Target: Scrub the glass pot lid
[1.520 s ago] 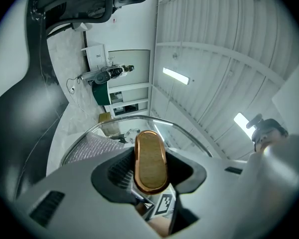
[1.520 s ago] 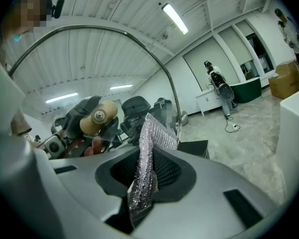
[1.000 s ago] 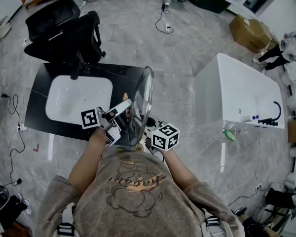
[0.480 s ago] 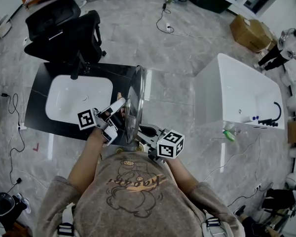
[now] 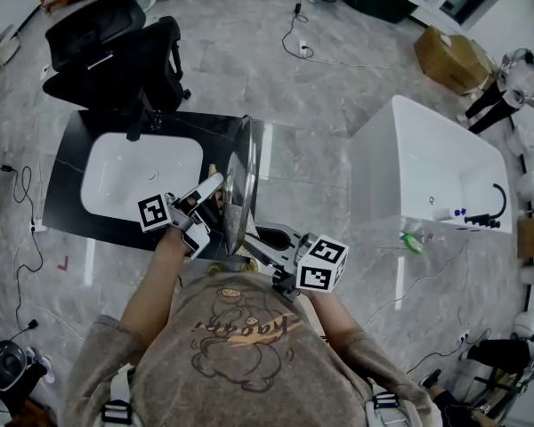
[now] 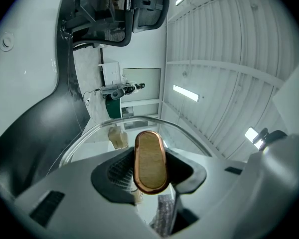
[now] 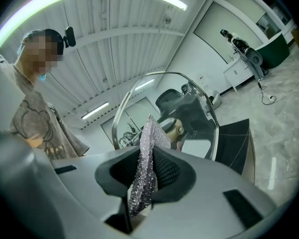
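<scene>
Scrubbing step, lid held in the air. The left claw (image 5: pixel 212 196) is closed on the lid's wooden handle (image 6: pixel 150 161), with its jaws set part-way apart by the handle's width and pressing on either side. It holds the lid (image 5: pixel 243 178) upright and edge-on to the head view, above the black desk (image 5: pixel 71 198) and just beside the white sink (image 5: pixel 116 181). The right claw (image 5: pixel 256 237) sits on the lid's far side from the handle, near its lower rim. Its jaws are clamped on a silvery mesh cloth (image 7: pixel 146 156), which stands up out of them towards the glass.

In the right gripper view the cloth overlaps the lid (image 7: pixel 157 91), and in the left gripper view it shows through the glass (image 6: pixel 164 214). Whether it actually touches the glass cannot be told.

Judged stage: mid-scrub or between strokes — both tools are in hand and the inner face is turned to the cloth. The next move calls for pressing the cloth flat against the glass and sweeping it across or around the face. The left claw must keep a firm hold on the handle so the lid neither swings nor twists under the push — too much pressure near the rim would likely lever it round.
</scene>
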`<state>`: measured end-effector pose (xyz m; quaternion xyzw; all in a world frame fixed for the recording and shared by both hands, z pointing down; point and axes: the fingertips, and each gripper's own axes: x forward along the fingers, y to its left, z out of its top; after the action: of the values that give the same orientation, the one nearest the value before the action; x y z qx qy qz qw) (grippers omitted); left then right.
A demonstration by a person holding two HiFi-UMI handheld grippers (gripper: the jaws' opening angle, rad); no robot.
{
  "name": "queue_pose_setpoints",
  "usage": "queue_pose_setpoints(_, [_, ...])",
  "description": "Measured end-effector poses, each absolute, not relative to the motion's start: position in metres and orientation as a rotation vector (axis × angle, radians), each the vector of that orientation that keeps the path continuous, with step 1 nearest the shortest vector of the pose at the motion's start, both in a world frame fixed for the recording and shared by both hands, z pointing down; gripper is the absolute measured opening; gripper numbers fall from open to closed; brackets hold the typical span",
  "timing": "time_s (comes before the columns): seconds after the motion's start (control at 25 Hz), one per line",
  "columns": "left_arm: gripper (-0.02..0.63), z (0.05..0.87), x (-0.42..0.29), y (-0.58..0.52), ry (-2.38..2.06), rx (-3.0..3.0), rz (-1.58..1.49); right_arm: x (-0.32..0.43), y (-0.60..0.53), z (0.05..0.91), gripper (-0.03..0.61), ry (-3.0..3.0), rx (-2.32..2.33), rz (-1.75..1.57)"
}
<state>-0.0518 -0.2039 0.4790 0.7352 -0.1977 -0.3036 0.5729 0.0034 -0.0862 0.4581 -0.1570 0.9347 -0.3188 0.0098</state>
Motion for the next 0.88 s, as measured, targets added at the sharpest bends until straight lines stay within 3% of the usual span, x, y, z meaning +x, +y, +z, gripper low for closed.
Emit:
queue_pose_setpoints(0.4, [0.179, 0.481, -0.049, -0.203, -0.44, 1.717, -0.692, 0.015, -0.126, 0.399, 0.081, 2.777, -0.596, -0.892])
queue_pose_setpoints(0.88, [0.179, 0.474, -0.039, -0.199, -0.375, 1.718, -0.672, 0.02, -0.196, 0.412, 0.08, 2.674, -0.839, -0.871])
